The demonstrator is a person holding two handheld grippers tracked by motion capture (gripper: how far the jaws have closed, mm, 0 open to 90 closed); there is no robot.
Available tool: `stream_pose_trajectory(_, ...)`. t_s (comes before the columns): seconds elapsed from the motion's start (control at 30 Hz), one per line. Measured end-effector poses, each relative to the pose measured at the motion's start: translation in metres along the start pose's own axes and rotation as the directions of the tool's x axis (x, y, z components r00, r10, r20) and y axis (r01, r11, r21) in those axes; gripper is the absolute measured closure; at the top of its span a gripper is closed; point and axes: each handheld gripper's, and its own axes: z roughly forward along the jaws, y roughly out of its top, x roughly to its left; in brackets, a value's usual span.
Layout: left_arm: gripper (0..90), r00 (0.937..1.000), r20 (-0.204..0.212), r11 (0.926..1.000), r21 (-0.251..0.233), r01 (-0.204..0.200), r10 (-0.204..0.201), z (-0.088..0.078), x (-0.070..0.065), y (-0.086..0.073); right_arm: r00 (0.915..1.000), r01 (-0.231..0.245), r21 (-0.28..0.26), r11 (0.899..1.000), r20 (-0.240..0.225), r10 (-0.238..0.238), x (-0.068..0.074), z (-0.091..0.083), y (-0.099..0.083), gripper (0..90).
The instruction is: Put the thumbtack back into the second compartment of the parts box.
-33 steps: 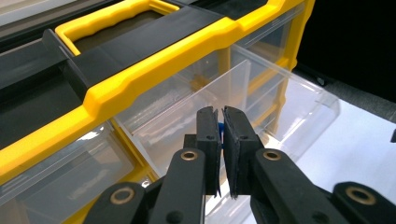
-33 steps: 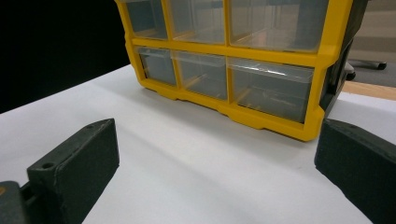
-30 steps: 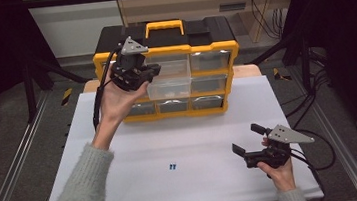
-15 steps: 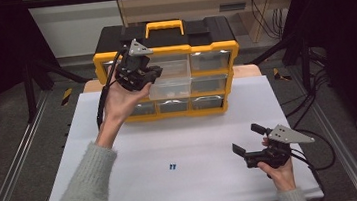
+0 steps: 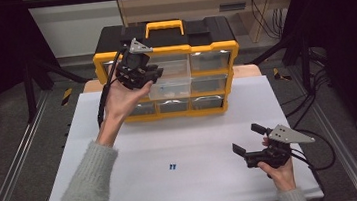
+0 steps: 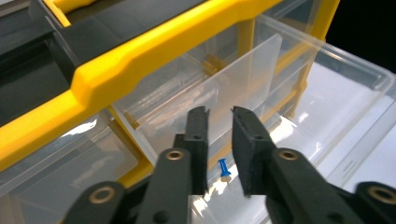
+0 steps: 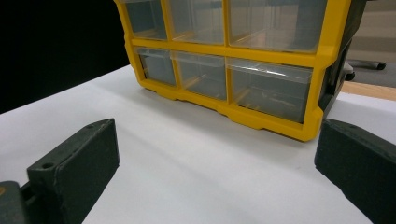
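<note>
A yellow and black drawer organizer stands at the back of the white table. One clear middle drawer is pulled out. My left gripper hovers over that drawer, jaws a narrow gap apart and holding nothing. In the left gripper view a small blue pushpin lies on the drawer floor below the left gripper. Two more blue pins lie on the table in front. My right gripper rests low at the front right, open wide and empty, facing the organizer.
The white table top reaches the front edge and both sides. Metal rails run along the floor left and right. Cables trail from both grippers. The organizer's other clear drawers are pushed in.
My left gripper has drifted slightly to the right over the open drawer. The right gripper has stayed where it was.
</note>
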Motion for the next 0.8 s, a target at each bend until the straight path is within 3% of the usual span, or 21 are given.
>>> stream_pose_trajectory(0.13,63.2,0.9999,-0.007,0.9977,-0.066,0.015,-0.015,-0.01,-0.001,0.002,1.0,0.006,0.0,1.0,0.002,-0.006,0.0,0.0,0.0,0.5)
stream_pose_trajectory(0.3,49.6,1.0,-0.006,0.9909,-0.134,0.0,0.0,-0.024,-0.004,0.004,0.9999,0.015,0.0,1.0,0.005,-0.015,-0.001,0.001,0.0,0.5)
stream_pose_trajectory(0.57,25.8,0.9993,0.037,0.9809,-0.194,0.004,0.003,-0.042,-0.011,0.001,1.0,0.001,0.0,1.0,0.002,-0.001,0.0,0.0,0.0,0.5)
stream_pose_trajectory(0.8,9.1,0.9999,0.013,0.9775,-0.211,-0.004,0.007,-0.057,-0.017,-0.004,1.0,0.0,-0.001,1.0,0.001,0.0,0.0,0.0,0.0,0.5)
